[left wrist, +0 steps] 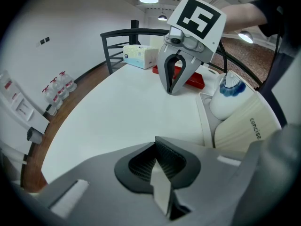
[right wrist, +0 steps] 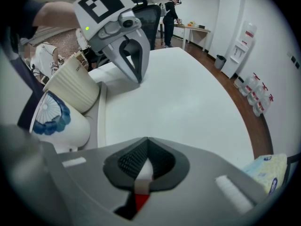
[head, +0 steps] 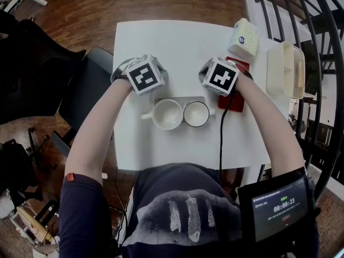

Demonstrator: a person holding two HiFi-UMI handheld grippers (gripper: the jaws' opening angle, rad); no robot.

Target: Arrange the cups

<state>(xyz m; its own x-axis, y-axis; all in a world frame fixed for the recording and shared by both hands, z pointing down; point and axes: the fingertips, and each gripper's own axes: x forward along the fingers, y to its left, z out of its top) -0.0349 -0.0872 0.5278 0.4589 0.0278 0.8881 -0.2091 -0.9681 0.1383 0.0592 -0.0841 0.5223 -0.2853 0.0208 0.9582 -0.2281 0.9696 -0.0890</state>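
Two cups stand side by side on a pale tray (head: 180,99) on the white table (head: 177,42): a cream ribbed cup (head: 167,114) on the left and a white cup with a blue pattern (head: 196,113) on the right. My left gripper (left wrist: 162,175) is shut and empty, just beyond the tray's left end. Opposite it, my right gripper (right wrist: 142,173) is also shut with nothing in it, beyond the tray's right end. In the left gripper view the cream cup (left wrist: 249,126) and the blue-patterned cup (left wrist: 225,98) lie to the right. Both grippers point steeply down at the table.
A tissue pack (head: 243,38) and a red flat object (head: 235,100) lie at the table's far right. A cream basket (head: 286,69) sits beyond the right edge by a black railing. A black cable (head: 221,136) runs across the table. A dark chair (head: 86,93) stands at the left.
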